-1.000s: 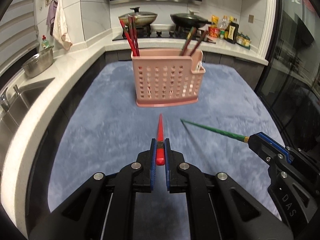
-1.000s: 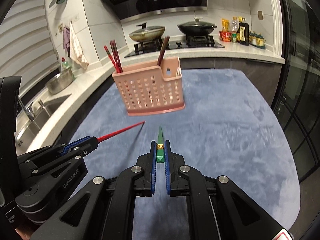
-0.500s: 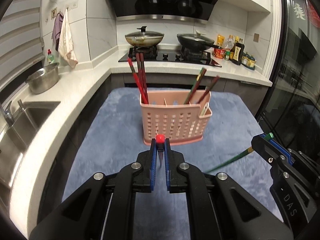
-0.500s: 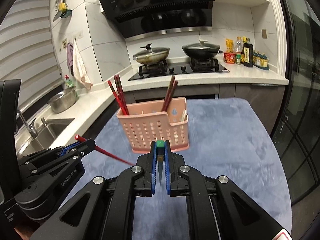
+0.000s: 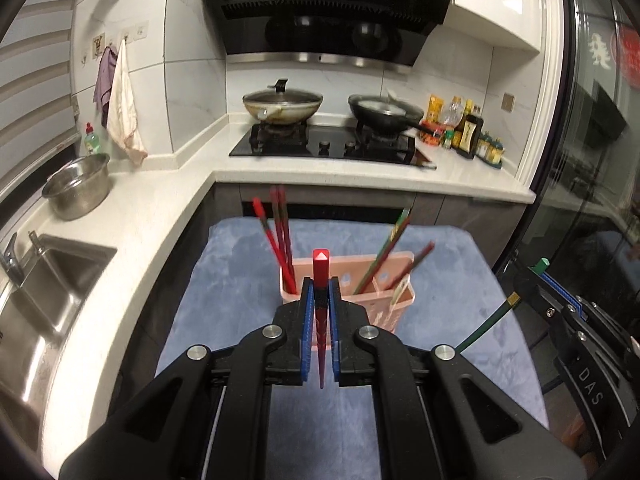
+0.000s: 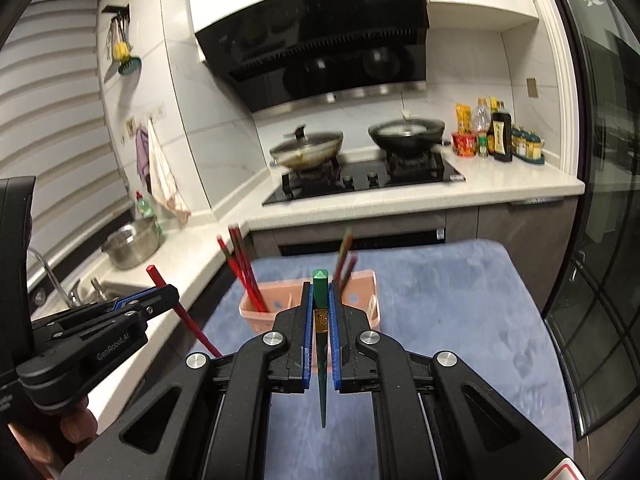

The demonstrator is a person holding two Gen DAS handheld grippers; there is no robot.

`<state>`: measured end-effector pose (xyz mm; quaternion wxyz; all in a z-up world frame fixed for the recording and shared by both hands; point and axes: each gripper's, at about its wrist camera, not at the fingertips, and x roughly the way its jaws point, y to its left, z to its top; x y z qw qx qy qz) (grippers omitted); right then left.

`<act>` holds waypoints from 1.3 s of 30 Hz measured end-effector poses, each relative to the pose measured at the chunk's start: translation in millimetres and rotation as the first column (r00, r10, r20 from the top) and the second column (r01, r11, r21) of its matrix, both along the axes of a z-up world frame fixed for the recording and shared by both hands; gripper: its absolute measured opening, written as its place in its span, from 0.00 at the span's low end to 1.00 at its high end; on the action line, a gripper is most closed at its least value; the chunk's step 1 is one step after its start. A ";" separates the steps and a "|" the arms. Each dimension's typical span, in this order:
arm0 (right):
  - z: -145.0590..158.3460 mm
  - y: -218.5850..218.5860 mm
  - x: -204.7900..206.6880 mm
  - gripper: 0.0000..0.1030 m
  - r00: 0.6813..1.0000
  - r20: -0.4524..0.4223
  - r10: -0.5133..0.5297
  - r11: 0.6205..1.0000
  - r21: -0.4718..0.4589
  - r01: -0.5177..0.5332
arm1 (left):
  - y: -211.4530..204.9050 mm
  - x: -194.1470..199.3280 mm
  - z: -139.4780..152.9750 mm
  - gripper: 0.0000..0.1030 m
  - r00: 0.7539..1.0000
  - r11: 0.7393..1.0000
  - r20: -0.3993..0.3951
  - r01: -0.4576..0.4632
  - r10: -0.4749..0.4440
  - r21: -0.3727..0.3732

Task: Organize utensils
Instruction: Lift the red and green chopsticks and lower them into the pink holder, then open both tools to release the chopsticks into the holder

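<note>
On the blue mat that covers the table, we see the pink holder standing upright near the far edge, just in front of the white counter with the stove. Red chopsticks lean in its left compartment, and a green and a dark red one lean in the right part. Our left gripper is clamped on a red chopstick, whose square butt end points up and away while its thin tip hangs down toward us between the blue pads. Our right gripper is closed the same way on a green chopstick with a gold band, butt end up and tip slanting down toward the camera. Both chopsticks are held in the air above the mat, short of the holder and clear of it. From the right wrist view we see the left gripper at the left edge with its red chopstick slanting down to the right. A steel bowl sits on the counter beside the sink.
</note>
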<state>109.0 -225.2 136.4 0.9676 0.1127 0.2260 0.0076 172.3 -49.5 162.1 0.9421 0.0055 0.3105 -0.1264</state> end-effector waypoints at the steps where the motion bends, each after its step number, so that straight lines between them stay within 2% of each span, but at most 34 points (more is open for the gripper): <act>1: 8.1 -0.8 3.0 0.07 1.000 0.016 0.001 1.000 -0.001 -0.001 | 1.0 4.3 8.4 0.07 1.000 1.000 0.008 0.000 0.000 -0.007; 8: 56.7 1.5 26.4 0.07 0.994 0.112 0.008 1.000 -0.027 -0.005 | 3.2 31.1 57.4 0.07 0.997 0.999 0.081 -0.008 0.012 -0.039; 12: 74.7 4.2 49.7 0.07 0.989 0.145 0.011 0.999 -0.032 -0.006 | -0.5 50.1 69.7 0.07 0.994 0.999 0.110 -0.022 0.026 -0.040; 15: 77.4 3.4 70.5 0.07 0.989 0.147 0.011 1.000 -0.017 -0.009 | -3.0 65.2 69.4 0.07 0.993 0.999 0.114 -0.029 0.033 -0.041; 19: 69.2 -1.1 97.2 0.07 0.992 0.125 0.006 1.000 0.004 -0.007 | -4.2 85.0 55.7 0.07 0.995 0.999 0.093 -0.033 0.037 -0.040; 25: 35.4 -14.0 133.6 0.07 0.999 0.032 0.004 0.998 0.061 -0.006 | -4.4 103.3 27.8 0.07 0.998 0.998 0.045 -0.040 0.042 -0.042; 31: 6.1 -11.1 149.0 0.07 0.999 -0.034 0.017 0.997 0.076 -0.015 | -10.3 113.6 7.9 0.07 0.999 0.999 0.005 -0.032 0.033 -0.035; 39: -16.2 0.9 162.7 0.07 0.995 -0.088 0.037 0.998 0.044 -0.033 | -10.9 122.7 -10.8 0.07 0.998 0.999 -0.037 -0.042 0.041 -0.030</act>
